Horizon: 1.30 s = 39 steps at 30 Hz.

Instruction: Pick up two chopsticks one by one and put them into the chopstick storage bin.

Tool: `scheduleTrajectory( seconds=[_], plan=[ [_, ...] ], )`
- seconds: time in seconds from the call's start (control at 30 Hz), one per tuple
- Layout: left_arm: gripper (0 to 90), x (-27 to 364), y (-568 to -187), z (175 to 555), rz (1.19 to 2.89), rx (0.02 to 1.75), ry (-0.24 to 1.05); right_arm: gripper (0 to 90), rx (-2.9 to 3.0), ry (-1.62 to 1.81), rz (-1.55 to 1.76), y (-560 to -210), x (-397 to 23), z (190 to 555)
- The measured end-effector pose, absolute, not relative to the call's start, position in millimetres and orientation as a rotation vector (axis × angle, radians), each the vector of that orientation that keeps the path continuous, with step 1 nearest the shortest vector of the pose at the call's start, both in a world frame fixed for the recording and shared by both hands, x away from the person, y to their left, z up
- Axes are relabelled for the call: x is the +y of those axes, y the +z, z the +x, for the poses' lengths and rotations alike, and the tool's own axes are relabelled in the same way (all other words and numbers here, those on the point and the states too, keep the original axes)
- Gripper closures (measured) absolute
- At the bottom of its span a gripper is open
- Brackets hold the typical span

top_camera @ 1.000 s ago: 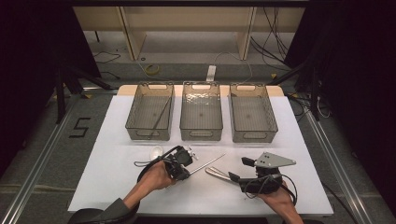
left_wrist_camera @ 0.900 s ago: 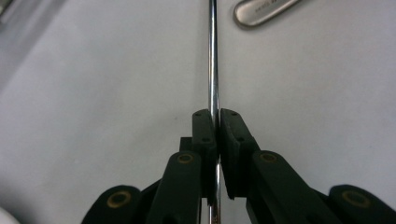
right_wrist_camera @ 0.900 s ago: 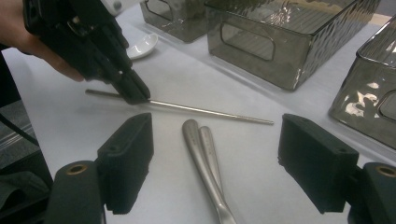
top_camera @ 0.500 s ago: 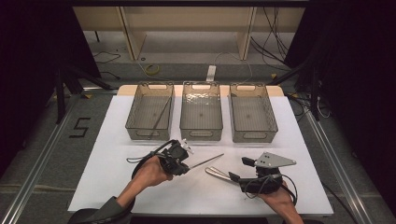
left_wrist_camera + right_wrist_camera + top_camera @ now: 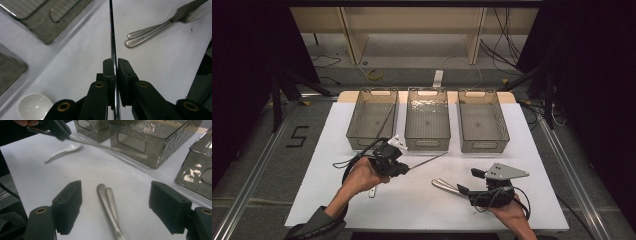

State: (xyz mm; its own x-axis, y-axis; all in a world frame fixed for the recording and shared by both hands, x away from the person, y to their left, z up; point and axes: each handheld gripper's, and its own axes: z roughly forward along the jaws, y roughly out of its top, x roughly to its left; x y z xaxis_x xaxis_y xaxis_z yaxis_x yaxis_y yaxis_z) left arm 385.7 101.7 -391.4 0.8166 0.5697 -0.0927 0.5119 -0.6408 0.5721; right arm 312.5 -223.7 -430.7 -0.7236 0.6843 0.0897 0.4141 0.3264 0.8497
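Our left gripper [image 5: 404,169] is shut tight on a thin metal stick [image 5: 428,160] and holds it up off the table [image 5: 327,150], near the middle bin [image 5: 427,120]. Our right gripper [image 5: 115,207] is wide open, with two forks [image 5: 107,202] lying between its jaws.

In the left gripper view, the thin metal rod [image 5: 111,35] runs off the top edge, its tip unseen, and the forks [image 5: 160,25] are cut at the top right corner. The white spoon [image 5: 33,106] is blurred at the bottom. In the right gripper view, the fork handles [image 5: 108,207] leave the bottom edge.
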Motion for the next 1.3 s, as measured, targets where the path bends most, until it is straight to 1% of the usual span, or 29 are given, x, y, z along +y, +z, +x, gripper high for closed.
scheduleTrajectory(
  seconds=[0.27, 0.43, 0.57, 0.7, 1.07, 1.3],
  plan=[
    [84.7, 121.7, -369.9, 391.8, 2.319, 0.830, 0.192, 27.5, 2.308, 1.350, 0.988, -430.5, -224.6, 312.6],
    [84.6, 136.1, -356.9, 402.7, 2.252, 0.861, 0.216, 27.5, 2.311, 1.347, 0.989, -431.4, -224.4, 312.8],
    [84.6, 145.1, -355.7, 413.5, 2.227, 0.898, 0.231, 27.5, 2.311, 1.344, 0.991, -432.2, -225.1, 313.4],
    [84.6, 156.3, -354.4, 425.3, 2.190, 0.949, 0.284, 27.5, 2.310, 1.347, 0.996, -432.6, -225.4, 313.6],
    [84.6, 179.8, -340.9, 457.2, 2.116, 1.051, 0.339, 27.5, 2.314, 1.354, 0.992, -432.8, -224.8, 313.5],
    [84.6, 203.6, -338.6, 478.7, 2.071, 1.158, 0.368, 27.5, 2.319, 1.353, 0.989, -433.4, -224.0, 313.5]
  ],
)
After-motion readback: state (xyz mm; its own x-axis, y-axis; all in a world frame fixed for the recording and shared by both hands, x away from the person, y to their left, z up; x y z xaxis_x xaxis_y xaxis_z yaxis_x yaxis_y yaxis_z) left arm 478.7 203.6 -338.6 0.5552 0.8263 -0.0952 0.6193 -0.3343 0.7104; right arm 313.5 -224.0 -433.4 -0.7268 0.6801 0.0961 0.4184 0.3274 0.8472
